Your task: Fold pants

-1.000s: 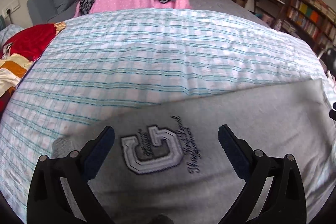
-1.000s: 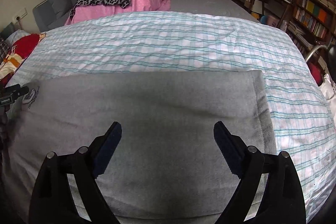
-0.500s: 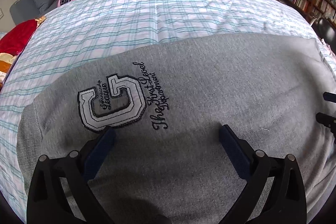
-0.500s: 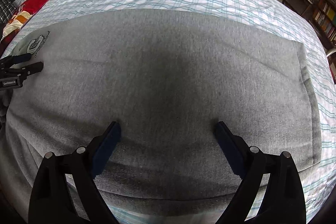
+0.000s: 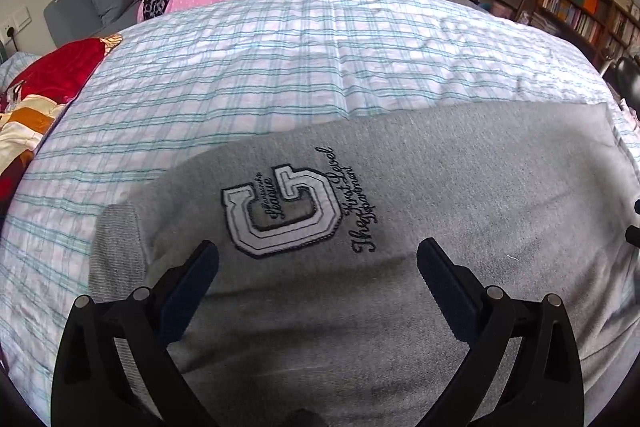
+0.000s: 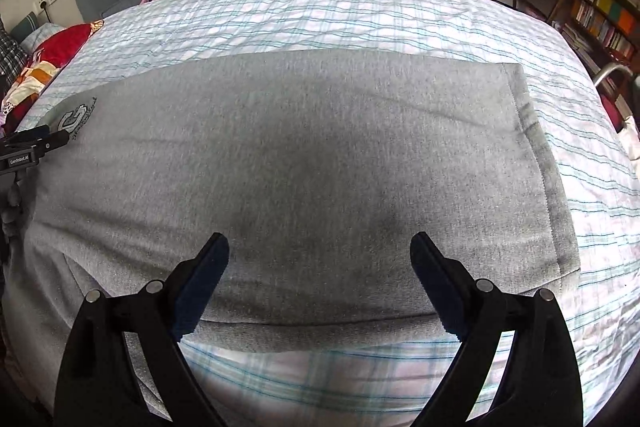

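Grey jersey sweatpants (image 6: 304, 163) with a white stitched letter patch (image 5: 280, 211) lie folded flat across the white, teal-checked bedspread (image 5: 248, 67). Above the patch end, the left gripper (image 5: 318, 261) hovers with its blue-padded fingers spread wide, holding nothing. Over the near edge, the right gripper (image 6: 320, 253) hangs equally spread and empty.

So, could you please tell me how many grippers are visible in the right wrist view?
2: the right gripper fills the bottom foreground, open above the near edge of the grey sweatpants; the left gripper pokes in at the far left edge, near the letter patch.
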`<state>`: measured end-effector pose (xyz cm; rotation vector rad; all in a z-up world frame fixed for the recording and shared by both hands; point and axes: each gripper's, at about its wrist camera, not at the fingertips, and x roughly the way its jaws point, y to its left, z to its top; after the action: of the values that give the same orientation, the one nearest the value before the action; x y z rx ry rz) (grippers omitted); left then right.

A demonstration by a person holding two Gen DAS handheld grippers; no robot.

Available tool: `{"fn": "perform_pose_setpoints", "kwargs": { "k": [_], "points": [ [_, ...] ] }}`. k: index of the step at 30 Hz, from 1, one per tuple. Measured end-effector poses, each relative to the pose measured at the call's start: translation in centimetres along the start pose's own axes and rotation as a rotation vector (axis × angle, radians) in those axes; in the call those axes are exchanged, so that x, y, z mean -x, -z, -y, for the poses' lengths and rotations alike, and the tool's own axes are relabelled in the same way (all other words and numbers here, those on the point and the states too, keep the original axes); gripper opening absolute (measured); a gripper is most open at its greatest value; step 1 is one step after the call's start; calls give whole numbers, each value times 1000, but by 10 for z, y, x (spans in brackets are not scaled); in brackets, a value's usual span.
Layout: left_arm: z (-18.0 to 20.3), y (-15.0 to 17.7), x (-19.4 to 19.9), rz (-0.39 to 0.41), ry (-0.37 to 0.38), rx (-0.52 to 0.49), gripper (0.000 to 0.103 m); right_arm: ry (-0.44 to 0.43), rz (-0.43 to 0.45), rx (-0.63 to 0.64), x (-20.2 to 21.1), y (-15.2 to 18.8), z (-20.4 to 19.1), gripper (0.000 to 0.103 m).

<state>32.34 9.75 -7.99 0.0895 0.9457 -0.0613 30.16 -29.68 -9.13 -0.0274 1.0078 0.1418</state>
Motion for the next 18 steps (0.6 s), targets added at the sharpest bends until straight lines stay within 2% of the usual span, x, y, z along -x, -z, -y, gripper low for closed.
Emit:
{"fn": "perform_pose_setpoints", "kwargs": {
  "k": [6, 11, 16, 18],
  "points": [
    [-53, -11, 8, 27, -79, 78, 98, -15, 2, 1, -3, -1, -7, 93],
    [-96, -16, 1, 13, -112, 155, 98, -21, 4, 18, -5, -3, -16, 93],
    [-119, -16, -17, -28, -103, 205, 98, -20, 8, 16, -7, -5, -20, 93],
    [-125, -13, -27, -60, -83, 230, 93, -18, 7, 14, -9, -6, -19, 93]
  ]
}}
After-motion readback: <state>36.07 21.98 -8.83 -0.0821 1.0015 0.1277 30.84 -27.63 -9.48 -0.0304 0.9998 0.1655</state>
